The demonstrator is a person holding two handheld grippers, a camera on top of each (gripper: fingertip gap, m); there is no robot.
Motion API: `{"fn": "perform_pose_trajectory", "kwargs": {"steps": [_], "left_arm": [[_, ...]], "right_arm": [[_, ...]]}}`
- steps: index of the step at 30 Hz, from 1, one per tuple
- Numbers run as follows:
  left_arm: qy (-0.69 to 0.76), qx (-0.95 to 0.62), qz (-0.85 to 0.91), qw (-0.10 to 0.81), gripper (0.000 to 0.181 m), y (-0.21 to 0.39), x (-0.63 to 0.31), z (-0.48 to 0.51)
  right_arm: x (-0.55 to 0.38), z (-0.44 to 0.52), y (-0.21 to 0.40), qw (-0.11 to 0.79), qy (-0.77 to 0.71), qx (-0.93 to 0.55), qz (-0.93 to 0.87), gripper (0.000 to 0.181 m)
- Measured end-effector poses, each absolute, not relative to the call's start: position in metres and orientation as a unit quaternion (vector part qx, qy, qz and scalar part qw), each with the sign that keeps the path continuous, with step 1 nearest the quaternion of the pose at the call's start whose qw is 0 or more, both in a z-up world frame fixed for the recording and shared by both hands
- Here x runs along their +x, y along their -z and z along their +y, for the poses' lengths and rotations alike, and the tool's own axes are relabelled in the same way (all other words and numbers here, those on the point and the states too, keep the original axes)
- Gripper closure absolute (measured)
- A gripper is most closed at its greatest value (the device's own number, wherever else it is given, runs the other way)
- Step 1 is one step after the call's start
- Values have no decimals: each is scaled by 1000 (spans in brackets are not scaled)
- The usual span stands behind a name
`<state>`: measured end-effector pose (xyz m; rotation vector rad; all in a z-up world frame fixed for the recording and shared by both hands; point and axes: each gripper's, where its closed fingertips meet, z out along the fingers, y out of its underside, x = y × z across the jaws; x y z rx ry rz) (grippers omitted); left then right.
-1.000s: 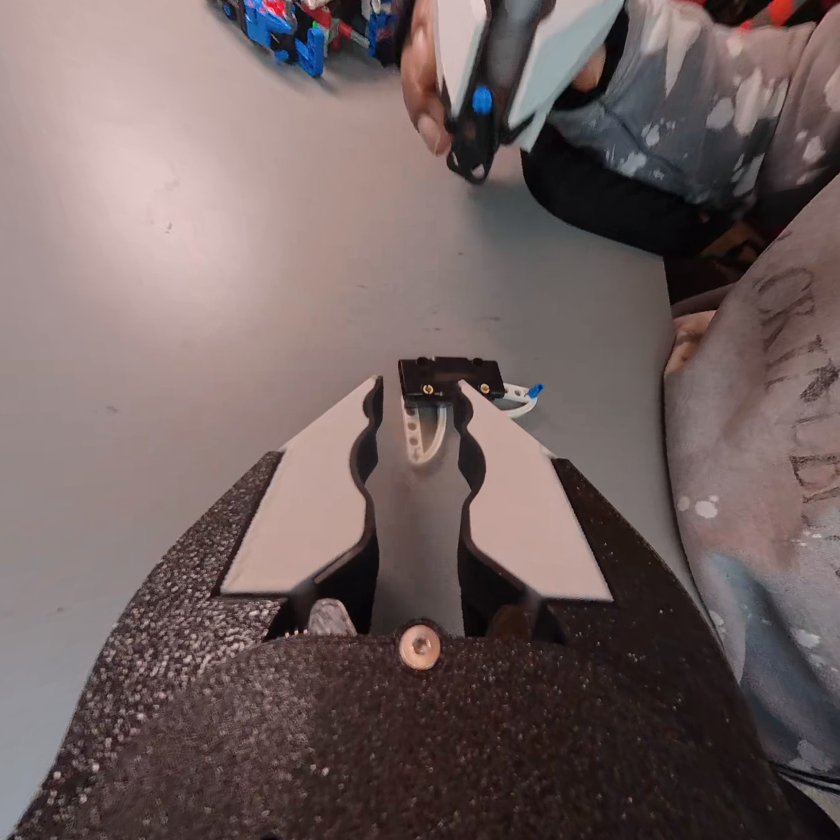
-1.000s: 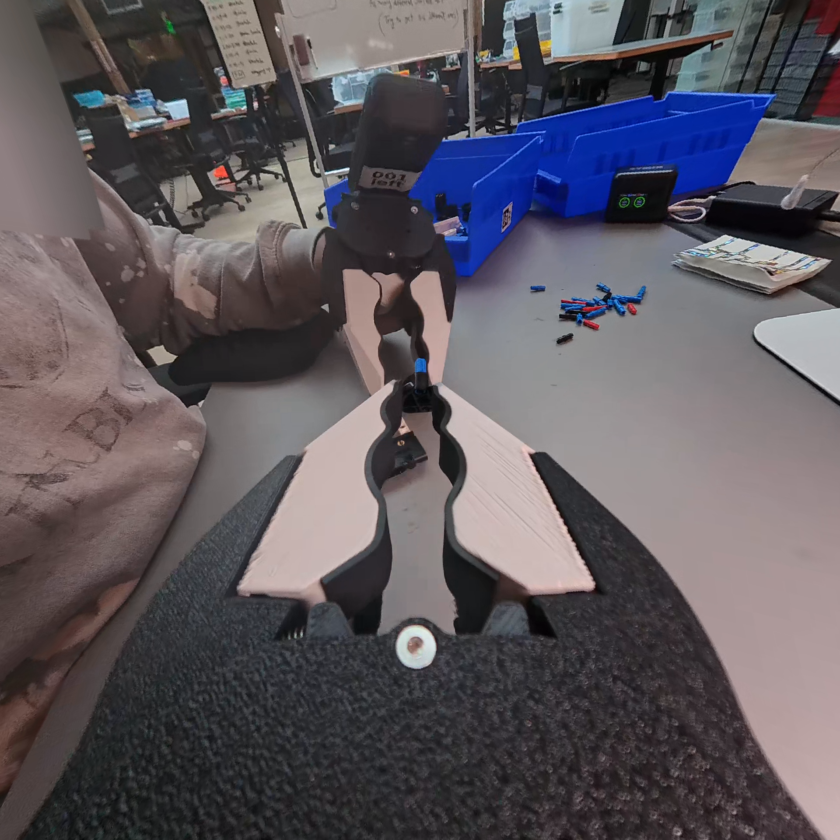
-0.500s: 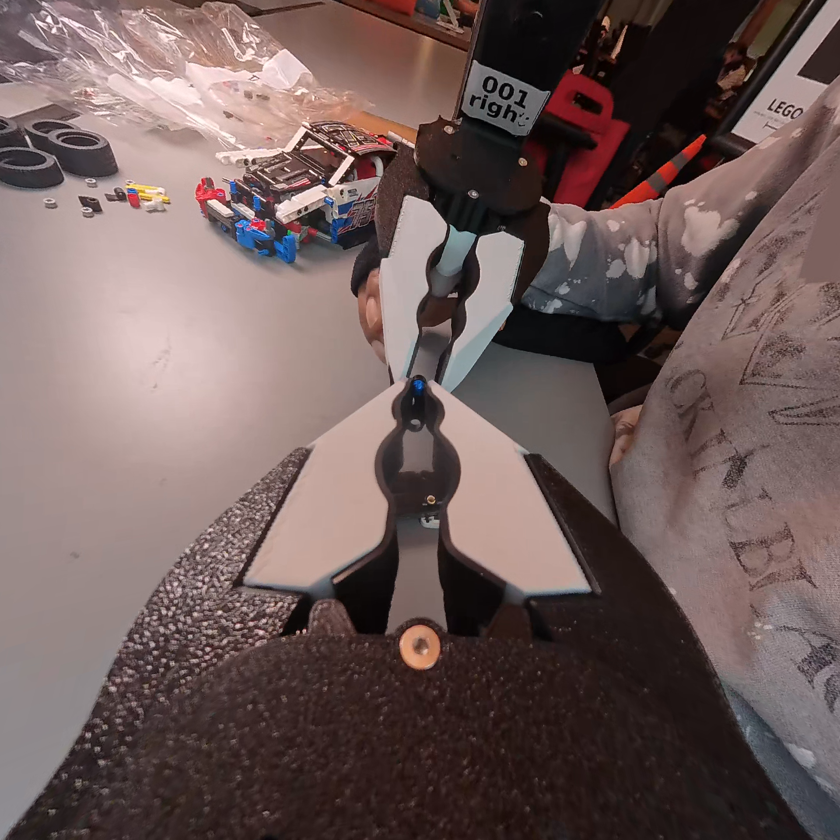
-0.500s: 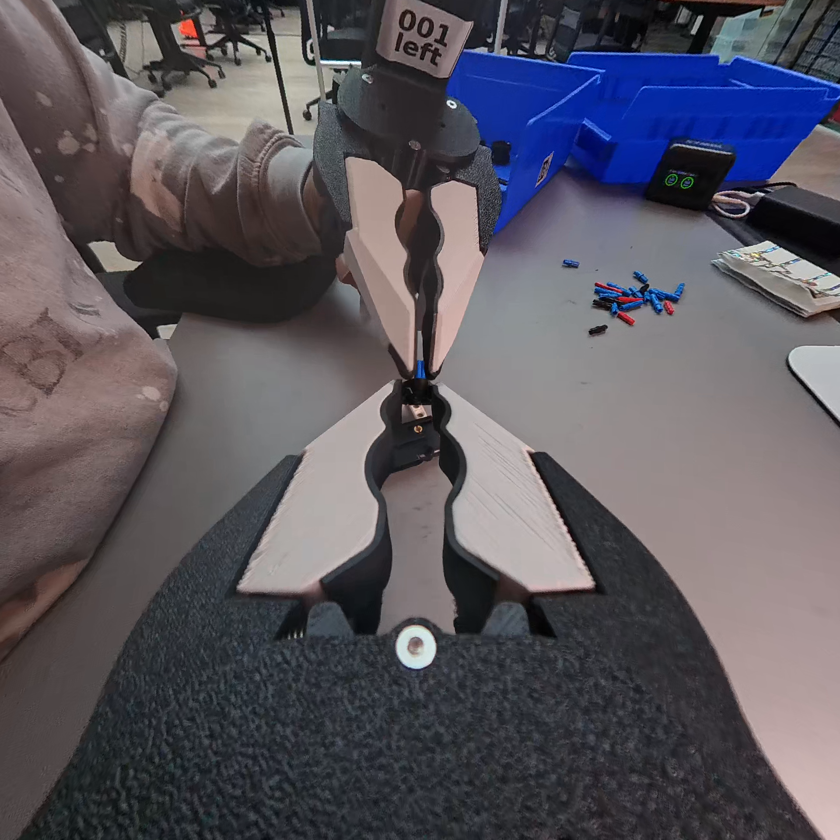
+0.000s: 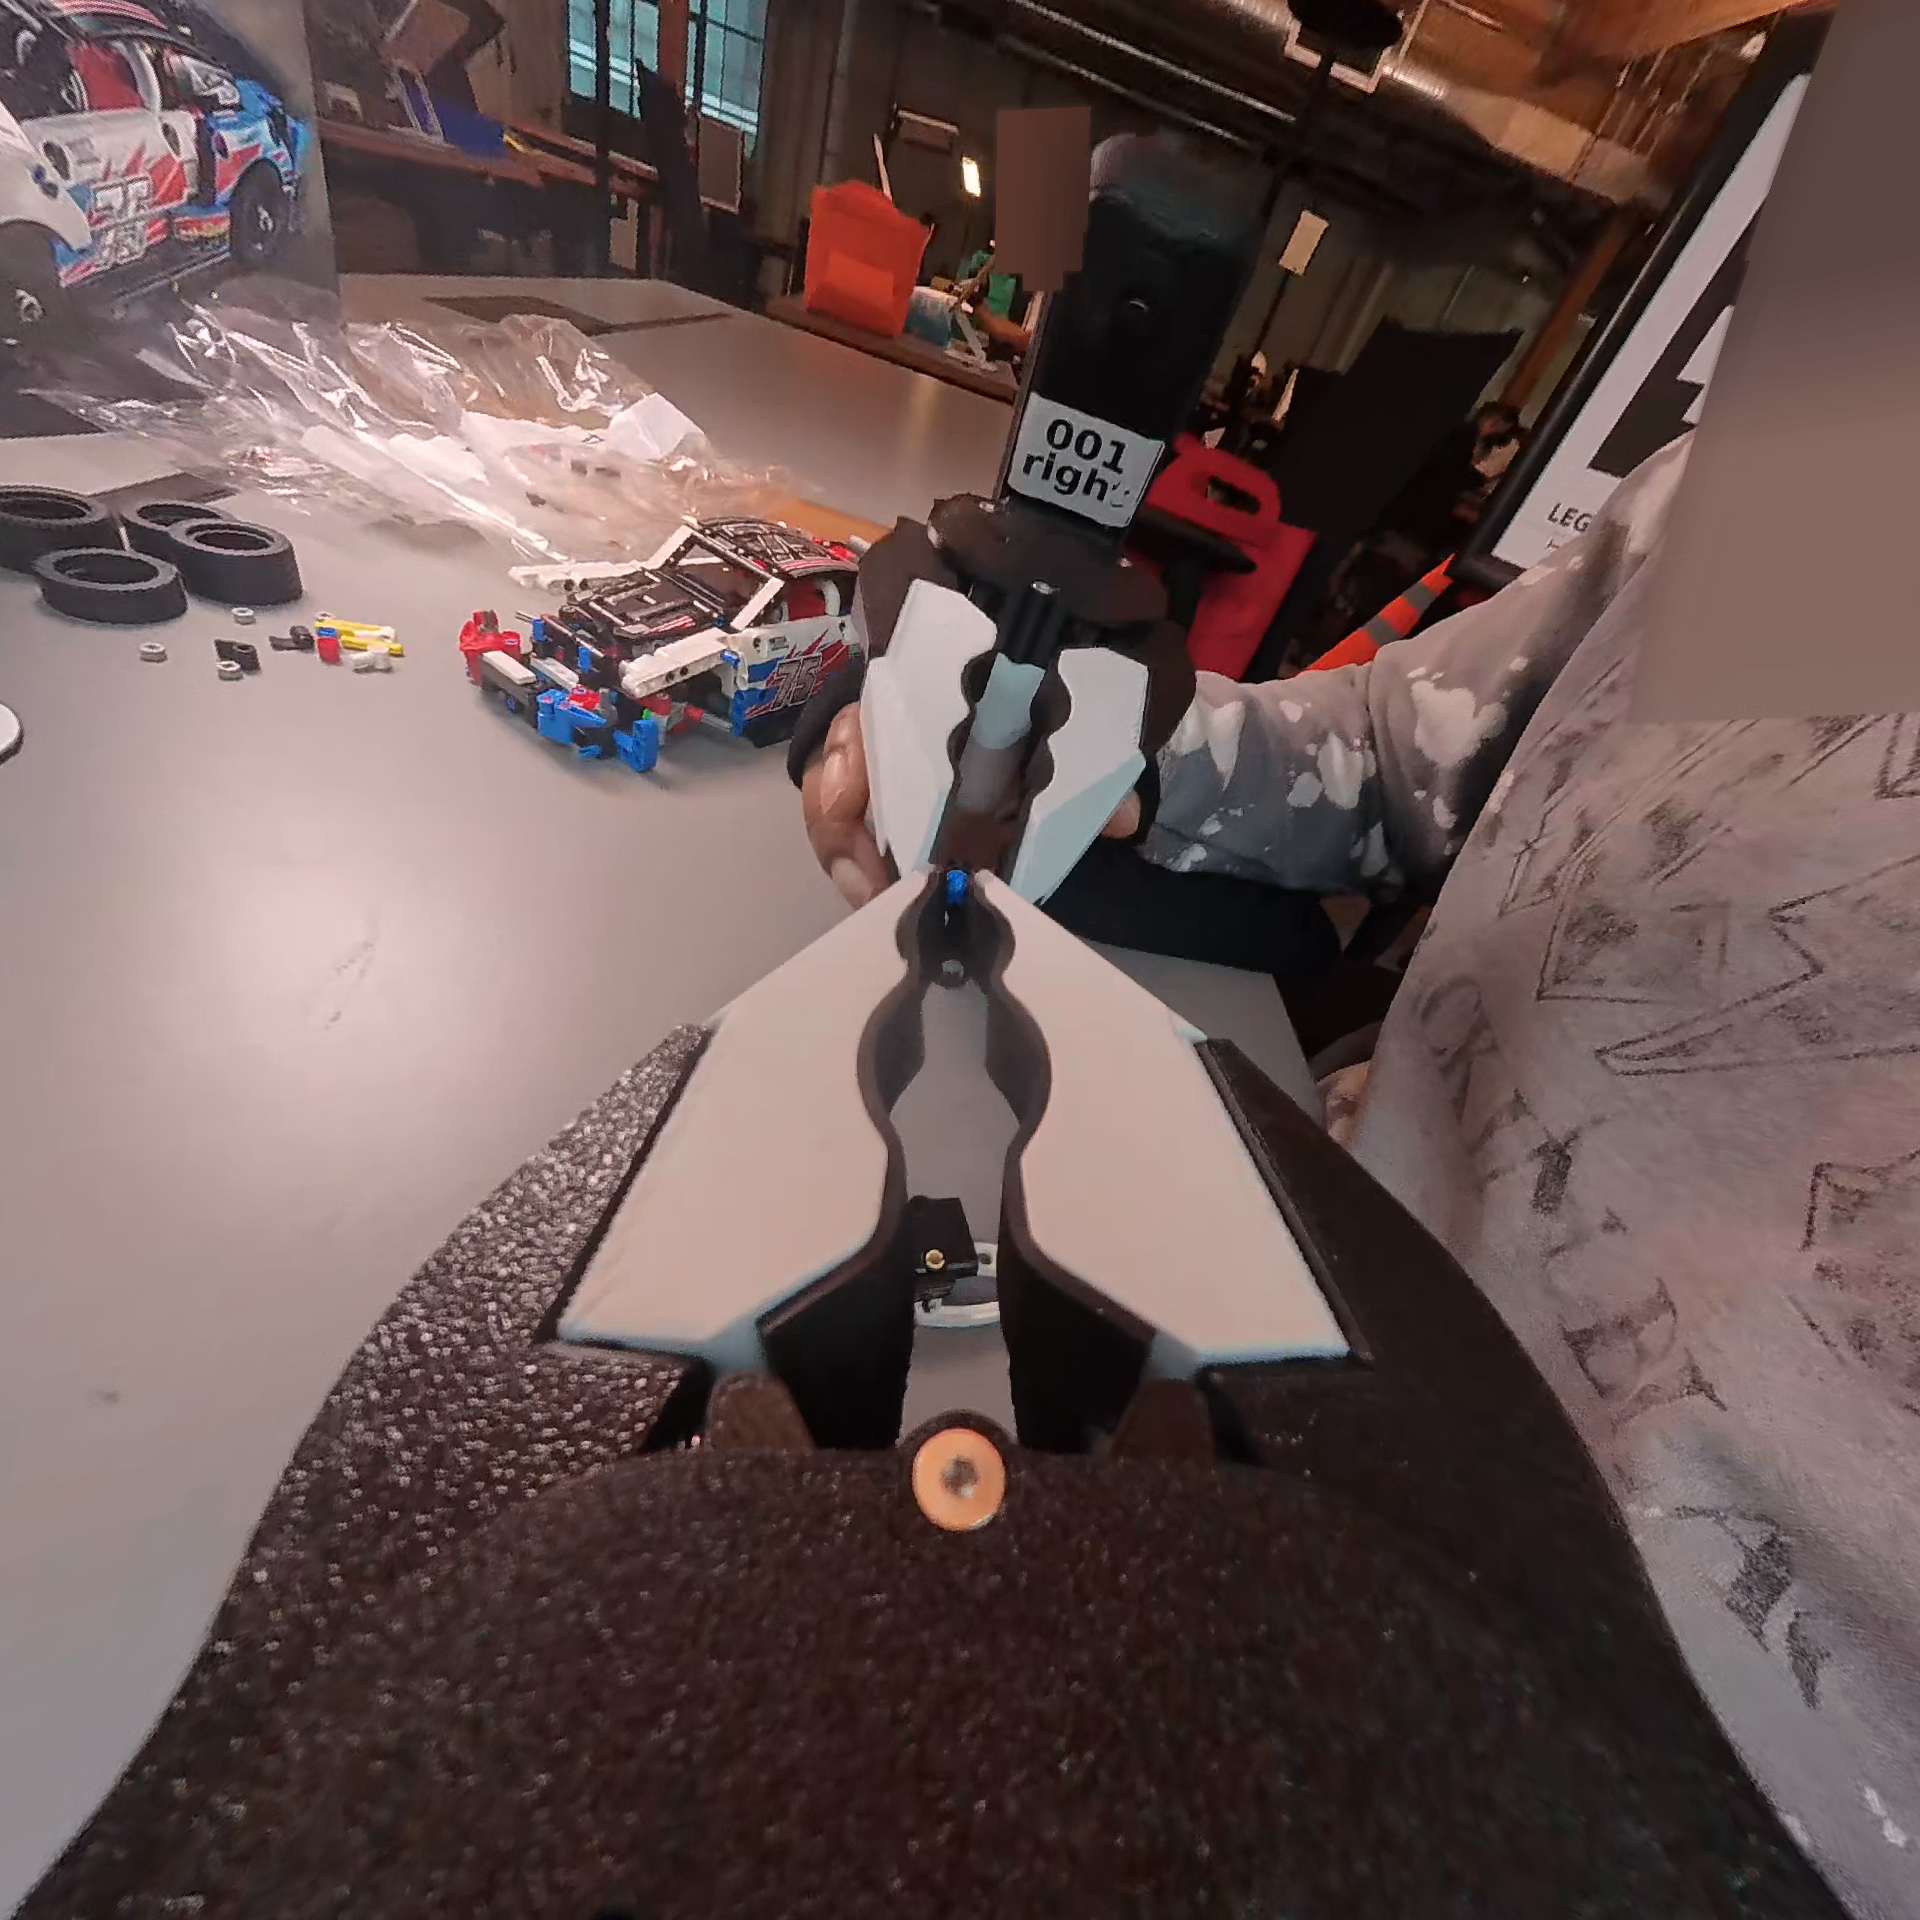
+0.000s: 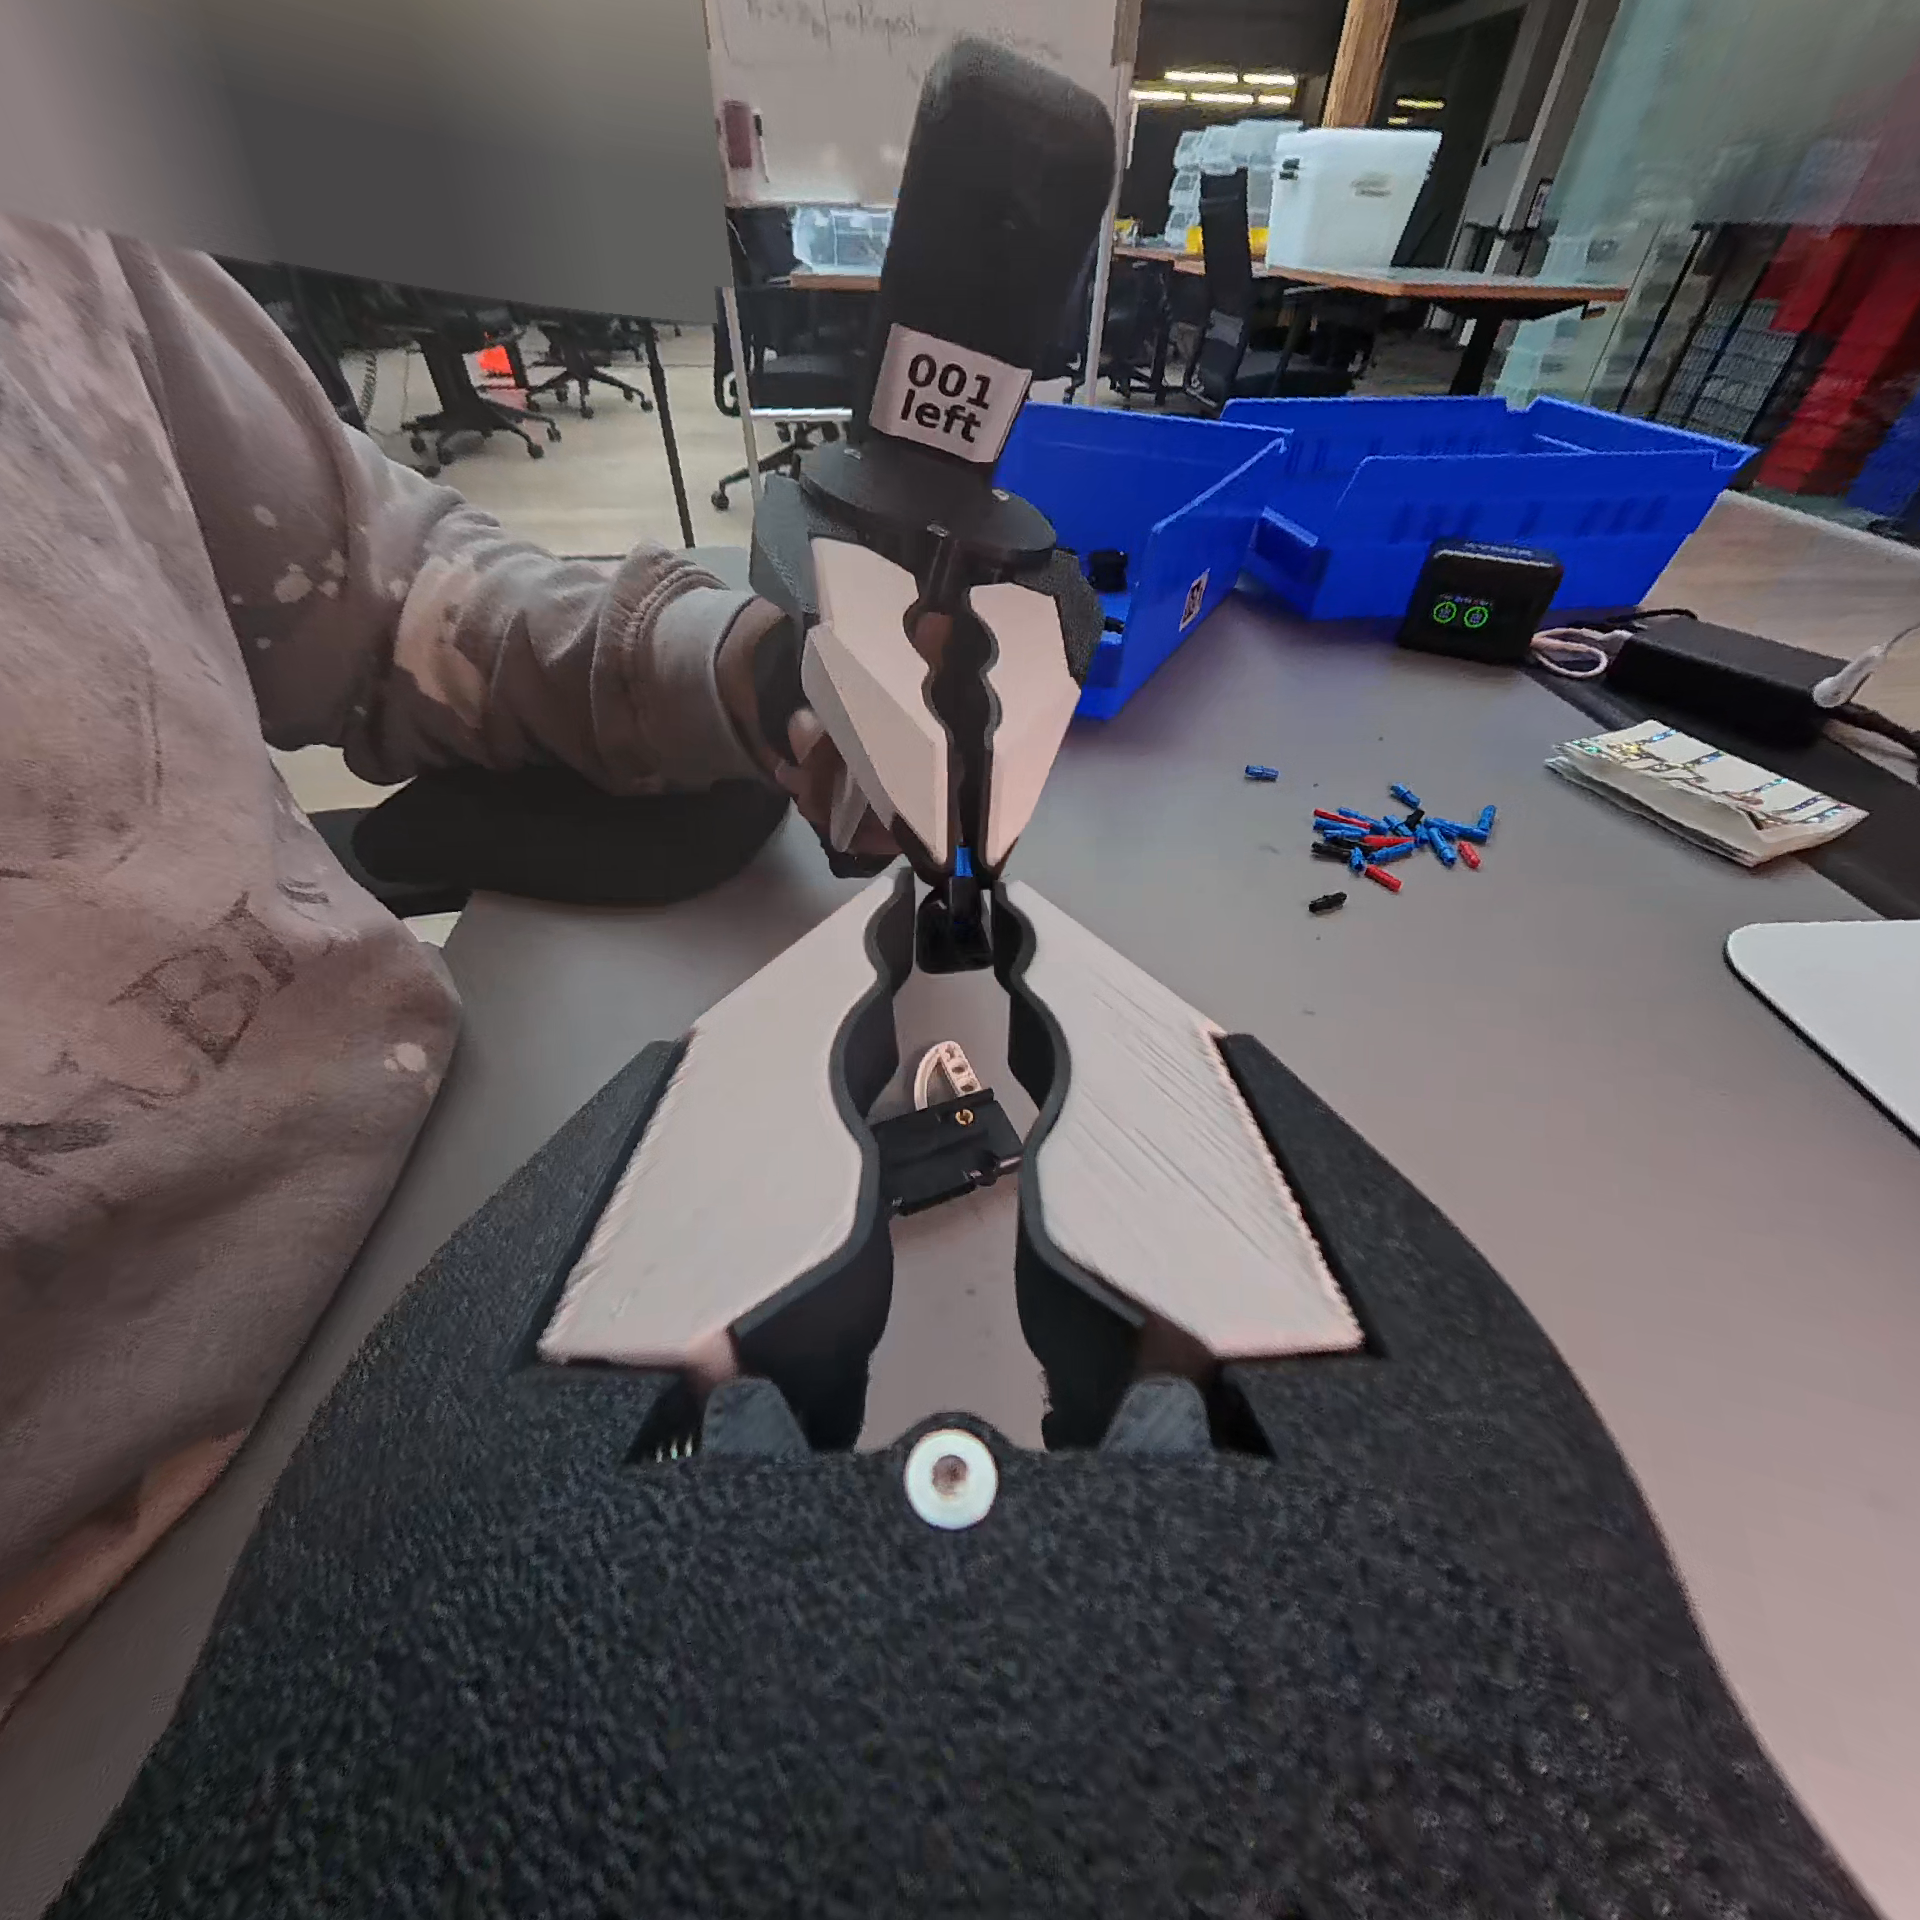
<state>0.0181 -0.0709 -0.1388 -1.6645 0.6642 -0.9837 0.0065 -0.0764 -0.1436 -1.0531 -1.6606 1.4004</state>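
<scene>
My left gripper [image 5: 954, 896] is shut on a small blue pin [image 5: 954, 885] at its tips, held above the grey table [image 5: 312, 935]. My right gripper [image 6: 953, 904] is shut on a small black piece [image 6: 951, 930]; the blue pin [image 6: 962, 860] sticks out of it. The two grippers meet tip to tip: the right one [image 5: 961, 857] faces me in the left wrist view, the left one [image 6: 961, 844] in the right wrist view. Below them on the table lies a black block [image 6: 940, 1148] with a white curved beam [image 6: 948, 1070], also seen in the left wrist view [image 5: 935, 1247].
To the left are a part-built toy car [image 5: 675, 644], black tyres [image 5: 135, 561], loose small parts [image 5: 312, 644] and clear plastic bags [image 5: 364, 416]. To the right are blue bins [image 6: 1351, 520], a heap of pins [image 6: 1392, 836], a booklet [image 6: 1704, 790] and a white pad [image 6: 1839, 997]. The person's sleeves flank the table edge. Less than 4 cm separates the two grippers' tips. The black block [image 6: 940, 1148] is about 10 centimetres from both grippers' fingertips.
My left gripper was open low over the black block; it has risen and shut on the blue pin. The right gripper has come closer, tip to tip with it.
</scene>
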Motion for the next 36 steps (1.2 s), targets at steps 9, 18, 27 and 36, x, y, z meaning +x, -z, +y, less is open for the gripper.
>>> {"fn": "perform_pose_trajectory", "kwargs": {"steps": [9,18,27,36], "left_arm": [[421,-674,273,541,181,121,22,-74],[378,-682,224,585,181,106,-37,-67],[163,-749,171,620,179,76,-137,-69],[16,-845,66,530,179,93,-254,-116]], "right_arm": [[13,-77,125,346,-567,-399,-633,172],[31,-36,115,373,-571,-423,-596,173],[17,-44,142,349,-549,-445,-616,172],[16,-43,153,339,-533,-456,-627,171]]}}
